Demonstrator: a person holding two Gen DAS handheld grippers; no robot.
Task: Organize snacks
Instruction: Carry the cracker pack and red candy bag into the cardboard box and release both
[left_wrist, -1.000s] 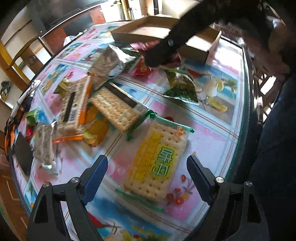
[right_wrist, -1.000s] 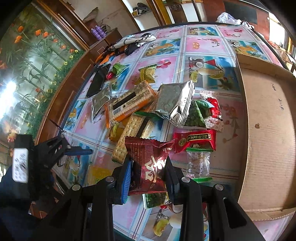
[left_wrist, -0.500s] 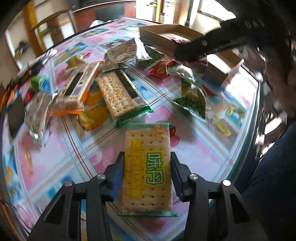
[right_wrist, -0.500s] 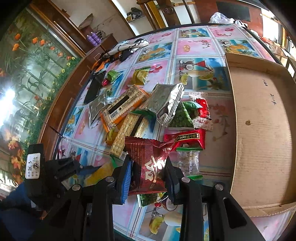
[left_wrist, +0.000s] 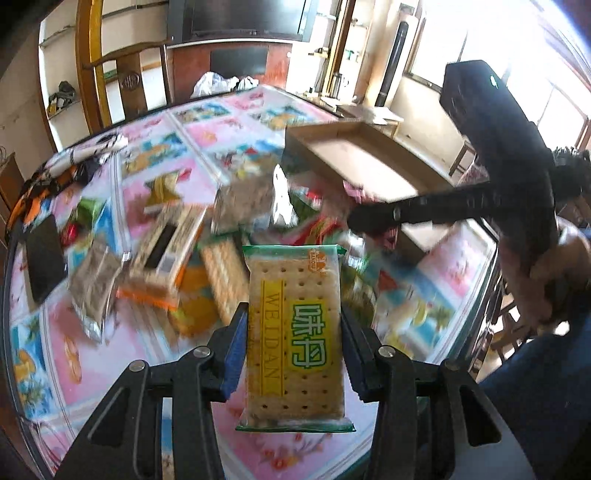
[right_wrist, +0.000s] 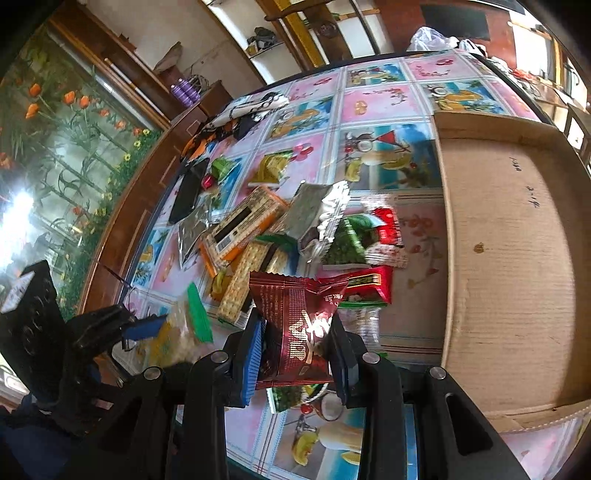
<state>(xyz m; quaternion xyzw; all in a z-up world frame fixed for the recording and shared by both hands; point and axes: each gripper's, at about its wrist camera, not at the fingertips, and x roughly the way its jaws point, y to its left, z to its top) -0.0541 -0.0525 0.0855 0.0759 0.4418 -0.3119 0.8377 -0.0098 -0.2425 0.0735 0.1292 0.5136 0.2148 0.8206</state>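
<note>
The left tool (left_wrist: 293, 332) pinches a cracker packet (left_wrist: 295, 332) by its long edges, lifted clear above the counter (left_wrist: 221, 136). Beside it, the right tool (right_wrist: 297, 347) is clamped on a dark red snack bag (right_wrist: 295, 332), also raised off the surface. Just beyond lies the loose pile: an orange-edged biscuit pack (right_wrist: 242, 225), a silver foil pouch (right_wrist: 317, 210), a green bag (right_wrist: 347, 243) and a small red packet (right_wrist: 369, 284), overlapping one another. To the right of the pile sits the shallow cardboard box (right_wrist: 509, 258), open-topped. At the counter's far left edge rests a black phone (right_wrist: 188, 192).
</note>
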